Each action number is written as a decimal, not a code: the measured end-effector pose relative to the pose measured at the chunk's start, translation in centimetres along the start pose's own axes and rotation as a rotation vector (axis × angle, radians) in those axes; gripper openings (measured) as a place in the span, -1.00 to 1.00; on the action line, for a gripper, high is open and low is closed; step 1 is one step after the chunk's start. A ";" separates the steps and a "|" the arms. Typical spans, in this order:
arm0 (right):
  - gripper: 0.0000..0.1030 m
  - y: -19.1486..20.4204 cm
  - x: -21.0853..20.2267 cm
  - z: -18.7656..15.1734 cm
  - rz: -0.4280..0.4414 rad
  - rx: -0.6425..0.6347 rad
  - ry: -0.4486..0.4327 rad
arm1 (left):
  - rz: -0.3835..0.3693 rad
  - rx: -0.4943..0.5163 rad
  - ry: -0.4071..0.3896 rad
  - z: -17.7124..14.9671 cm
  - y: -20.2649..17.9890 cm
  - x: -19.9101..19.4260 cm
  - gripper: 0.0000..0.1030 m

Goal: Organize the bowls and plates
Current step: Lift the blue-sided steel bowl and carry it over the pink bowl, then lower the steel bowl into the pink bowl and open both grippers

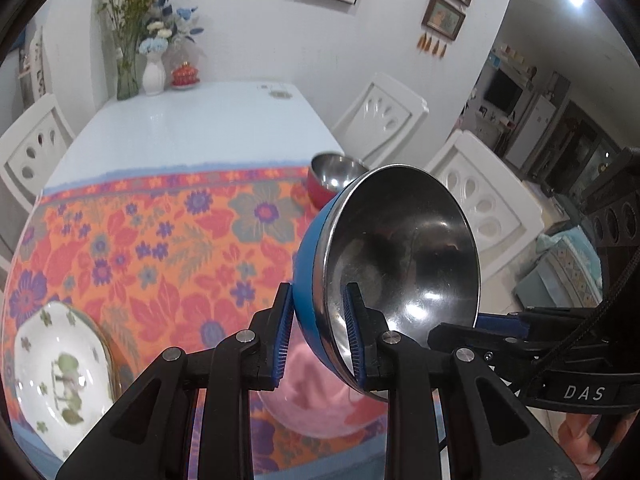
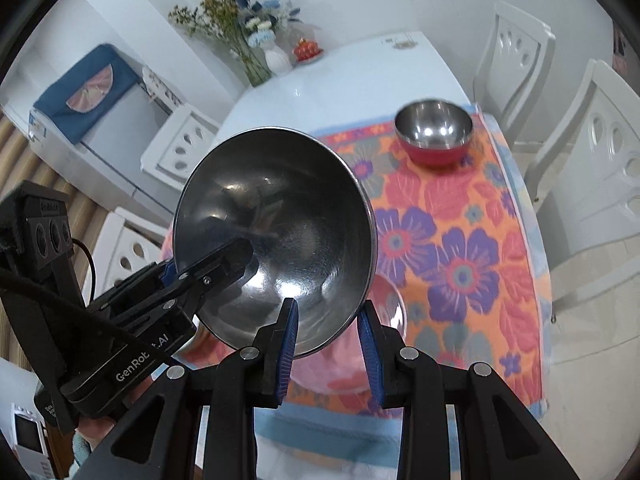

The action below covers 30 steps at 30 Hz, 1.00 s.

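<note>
Both the left tongs (image 1: 316, 336) and right tongs (image 2: 330, 344) are gripping one blue bowl (image 1: 394, 264) by its rim. One red bowl (image 2: 434, 136), one pink bowl (image 1: 320, 396) and one floral plate (image 1: 60, 376) are sitting on the desk (image 1: 192, 128).

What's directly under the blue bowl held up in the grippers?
Under the blue bowl sits a pink bowl on the floral cloth. Most of its inside is hidden behind the blue bowl and the gripper fingers.

"DAS" on the right gripper (image 1: 476, 322); "GenRo", "AI" on the left gripper (image 2: 224, 256).
</note>
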State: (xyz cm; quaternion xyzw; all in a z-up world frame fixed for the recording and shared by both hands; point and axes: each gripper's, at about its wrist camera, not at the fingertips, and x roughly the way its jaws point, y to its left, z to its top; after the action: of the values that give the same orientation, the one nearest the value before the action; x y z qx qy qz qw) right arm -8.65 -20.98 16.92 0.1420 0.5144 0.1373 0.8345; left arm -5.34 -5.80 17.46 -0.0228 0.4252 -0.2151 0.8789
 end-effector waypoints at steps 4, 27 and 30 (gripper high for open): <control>-0.41 -0.4 1.3 -1.7 -0.009 0.006 0.059 | 0.015 0.002 0.045 -1.8 -0.1 0.7 -0.57; -0.41 -1.7 6.1 -4.0 -0.068 0.047 0.225 | 0.036 -0.021 0.190 -5.6 0.5 5.2 -0.57; -0.41 -1.7 6.2 -4.0 -0.066 0.051 0.231 | 0.037 -0.022 0.208 -5.7 0.7 5.7 -0.57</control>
State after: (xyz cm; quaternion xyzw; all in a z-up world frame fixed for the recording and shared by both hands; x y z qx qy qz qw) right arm -9.40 -19.82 9.44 0.1293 0.6150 0.1120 0.7698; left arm -6.30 -6.63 9.51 -0.0020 0.5169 -0.1953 0.8334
